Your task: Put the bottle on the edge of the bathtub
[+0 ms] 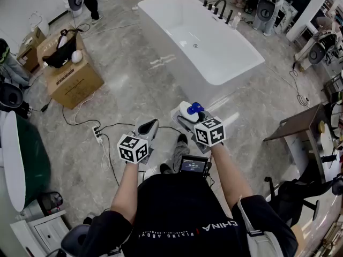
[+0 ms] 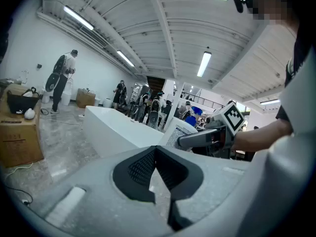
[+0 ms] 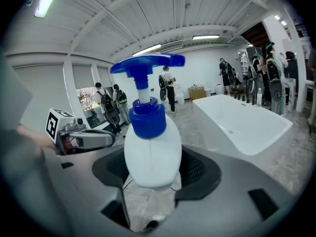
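My right gripper [image 1: 187, 116] is shut on a white pump bottle [image 1: 187, 110] with a blue pump head, held upright in front of my body. In the right gripper view the bottle [image 3: 152, 152] stands between the dark pads, filling the gap. My left gripper [image 1: 149, 127] hovers beside it to the left, shut and empty; its pads [image 2: 143, 169] meet at the tip. The white bathtub [image 1: 214, 83] stands on the floor ahead, well beyond both grippers, its rim bare. It also shows as the bathtub [image 2: 113, 127] in the left gripper view and the bathtub [image 3: 247, 127] in the right one.
Black faucet fittings [image 1: 220, 7] sit at the tub's far end. A cardboard box [image 1: 72, 74] with a black bag stands at the left, a power strip [image 1: 97, 134] and cables lie on the marble floor. A brown table [image 1: 300, 125] is at the right. People stand in the background.
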Available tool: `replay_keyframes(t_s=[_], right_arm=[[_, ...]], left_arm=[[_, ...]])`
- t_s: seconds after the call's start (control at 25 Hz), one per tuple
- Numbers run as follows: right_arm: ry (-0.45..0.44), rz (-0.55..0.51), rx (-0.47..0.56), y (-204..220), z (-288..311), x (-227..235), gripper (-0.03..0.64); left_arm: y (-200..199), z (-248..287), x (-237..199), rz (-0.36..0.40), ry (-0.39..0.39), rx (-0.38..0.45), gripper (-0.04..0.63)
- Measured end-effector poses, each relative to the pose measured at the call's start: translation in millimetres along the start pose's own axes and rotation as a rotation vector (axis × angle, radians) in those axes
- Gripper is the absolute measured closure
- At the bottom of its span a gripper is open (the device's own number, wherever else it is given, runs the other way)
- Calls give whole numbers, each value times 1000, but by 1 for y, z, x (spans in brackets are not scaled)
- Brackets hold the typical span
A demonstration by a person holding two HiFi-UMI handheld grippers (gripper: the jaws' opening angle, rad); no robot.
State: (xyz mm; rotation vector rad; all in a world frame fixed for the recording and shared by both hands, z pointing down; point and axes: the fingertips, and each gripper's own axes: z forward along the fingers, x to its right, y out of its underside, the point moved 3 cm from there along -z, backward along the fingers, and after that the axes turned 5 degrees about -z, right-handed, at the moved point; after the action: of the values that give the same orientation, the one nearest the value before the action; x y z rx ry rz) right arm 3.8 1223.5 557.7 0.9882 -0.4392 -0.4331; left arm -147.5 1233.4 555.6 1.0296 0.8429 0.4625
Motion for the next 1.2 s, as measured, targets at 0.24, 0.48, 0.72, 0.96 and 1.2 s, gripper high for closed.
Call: replay_keyframes(t_s=[0.24,0.48,0.72,0.96,1.2], right_arm=[[-9,-6,0,-5,4,-1,341],[-21,-13,-2,-15,20,-1,339],[-28,-8,-11,-22,34,4,339],[-24,1,-26,-29,57,18,339],[-50,16,-45,-42,104,54,339]], left_arm=[[-4,-1,-4,-5,-1,5,587],[-7,0,-20,-15,-8,4,586],[-11,5,-35,-28,-14,7,586],[-16,17,-59,-52,-21,-2,586],[-25,51,-100,-71,-41,-30,586]])
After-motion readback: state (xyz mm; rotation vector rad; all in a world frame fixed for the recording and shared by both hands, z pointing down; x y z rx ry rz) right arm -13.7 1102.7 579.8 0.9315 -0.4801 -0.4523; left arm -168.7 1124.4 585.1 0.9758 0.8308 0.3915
